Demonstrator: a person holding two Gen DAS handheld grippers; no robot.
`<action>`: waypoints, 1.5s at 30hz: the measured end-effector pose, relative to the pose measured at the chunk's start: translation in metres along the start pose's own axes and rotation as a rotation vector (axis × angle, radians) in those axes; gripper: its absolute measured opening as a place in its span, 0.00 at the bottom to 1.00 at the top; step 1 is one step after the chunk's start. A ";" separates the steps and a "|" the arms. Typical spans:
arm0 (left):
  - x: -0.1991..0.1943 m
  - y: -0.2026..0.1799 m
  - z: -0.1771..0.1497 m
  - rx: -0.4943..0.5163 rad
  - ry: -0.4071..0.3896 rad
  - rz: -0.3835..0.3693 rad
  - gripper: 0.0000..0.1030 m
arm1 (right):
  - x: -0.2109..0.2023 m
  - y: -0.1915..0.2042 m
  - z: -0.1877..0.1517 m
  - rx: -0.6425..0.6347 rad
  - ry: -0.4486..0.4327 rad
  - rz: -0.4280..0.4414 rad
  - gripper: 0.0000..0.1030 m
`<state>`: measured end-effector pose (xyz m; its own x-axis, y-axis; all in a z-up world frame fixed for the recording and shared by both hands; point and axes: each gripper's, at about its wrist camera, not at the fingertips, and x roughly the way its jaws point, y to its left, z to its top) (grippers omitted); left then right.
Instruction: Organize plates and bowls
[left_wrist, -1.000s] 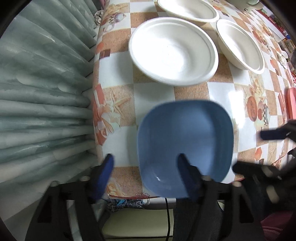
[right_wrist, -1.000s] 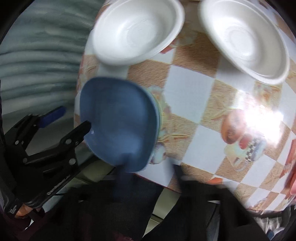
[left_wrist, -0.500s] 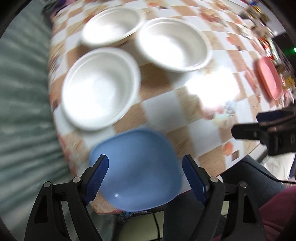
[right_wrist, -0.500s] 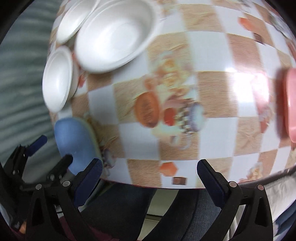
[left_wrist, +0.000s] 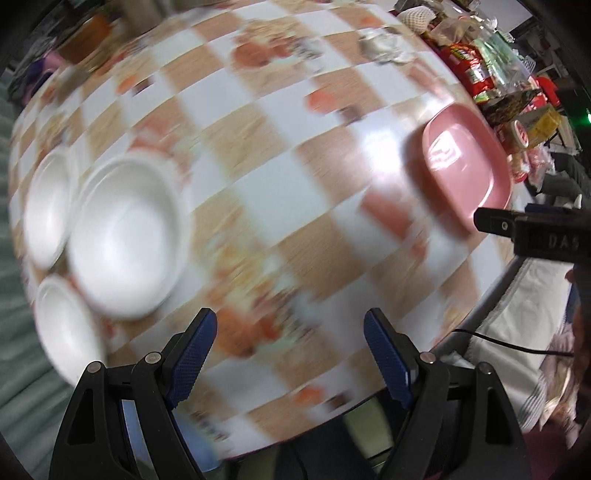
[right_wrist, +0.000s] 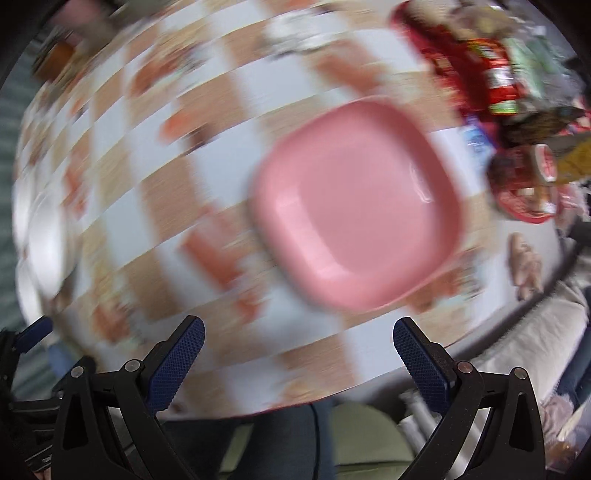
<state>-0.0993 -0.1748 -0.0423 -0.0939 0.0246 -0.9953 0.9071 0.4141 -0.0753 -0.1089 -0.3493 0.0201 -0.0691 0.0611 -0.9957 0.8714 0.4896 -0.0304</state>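
Currently both views are showing heavy motion blur, and both cameras are now facing the right-hand part of the checkered table (left_wrist: 258, 192), where half a second ago they were facing the left part.

Left gripper (left_wrist: 290, 354): jaws are standing wide apart with nothing between them, hovering over the near edge of the table. The blue bowl that was lying just ahead of these jaws half a second ago is no longer showing clearly; only a faint blue smear is appearing low at the near-left edge, and it cannot be identified with certainty. Three white bowls (left_wrist: 125, 236) are sitting clustered near the left edge, close together; whether their rims are touching cannot be told through the blur.

Right gripper (right_wrist: 295, 360): jaws are likewise standing wide apart and holding nothing. The pink plate (right_wrist: 356, 203), previously only a sliver at the right margin of this view, is now lying almost centred ahead of the jaws, flat on the table near its right edge. In the left wrist view the same plate is appearing at the right, with the right gripper's finger beside it.

Packaged goods (right_wrist: 498, 74) are crowding the far-right corner.
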 end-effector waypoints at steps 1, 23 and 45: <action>0.005 -0.011 0.010 -0.012 0.002 -0.004 0.82 | -0.001 -0.009 0.004 0.004 -0.013 -0.022 1.00; 0.091 -0.111 0.087 0.049 0.028 0.174 0.83 | 0.048 -0.066 0.057 -0.198 -0.029 -0.274 1.00; 0.090 0.058 -0.071 -0.083 0.131 0.130 0.84 | 0.061 0.088 -0.041 -0.373 0.087 -0.099 1.00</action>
<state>-0.0842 -0.0835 -0.1322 -0.0357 0.1987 -0.9794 0.8788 0.4729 0.0639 -0.0560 -0.2666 -0.0402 -0.1988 0.0629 -0.9780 0.6234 0.7782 -0.0767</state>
